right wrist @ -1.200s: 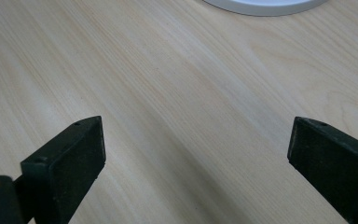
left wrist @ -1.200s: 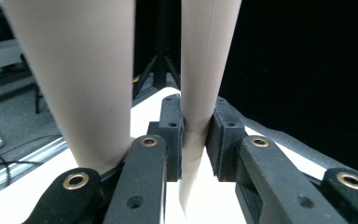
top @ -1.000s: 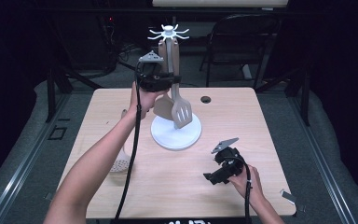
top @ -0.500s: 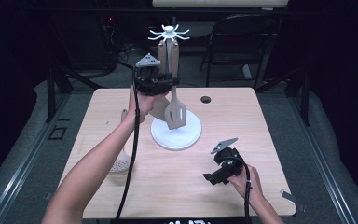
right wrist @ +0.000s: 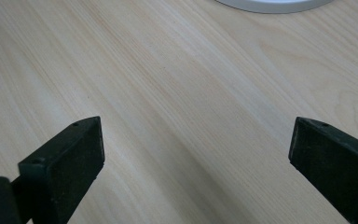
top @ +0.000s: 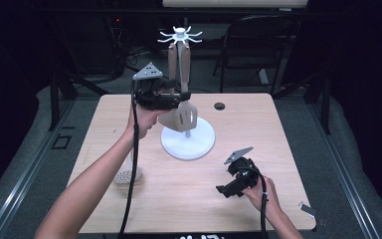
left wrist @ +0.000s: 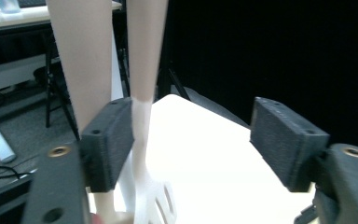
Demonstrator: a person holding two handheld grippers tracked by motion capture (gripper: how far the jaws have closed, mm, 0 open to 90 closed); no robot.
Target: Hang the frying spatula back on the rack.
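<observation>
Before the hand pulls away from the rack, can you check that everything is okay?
1. Left tongs let go: ok, the jaws have just been opening, with a wide gap on one side.
2. Slotted spatula hangs from the rack: ok, it hangs beside another wooden utensil.
3. Tongs fully clear of the spatula handle: cannot tell, one pad looks right against it.
4. Rack base flat on the table: ok.
5. Right tongs out of the way: ok, open and low over bare table.
6. Perforated utensil still to hang: ok, lying by the left forearm.
</observation>
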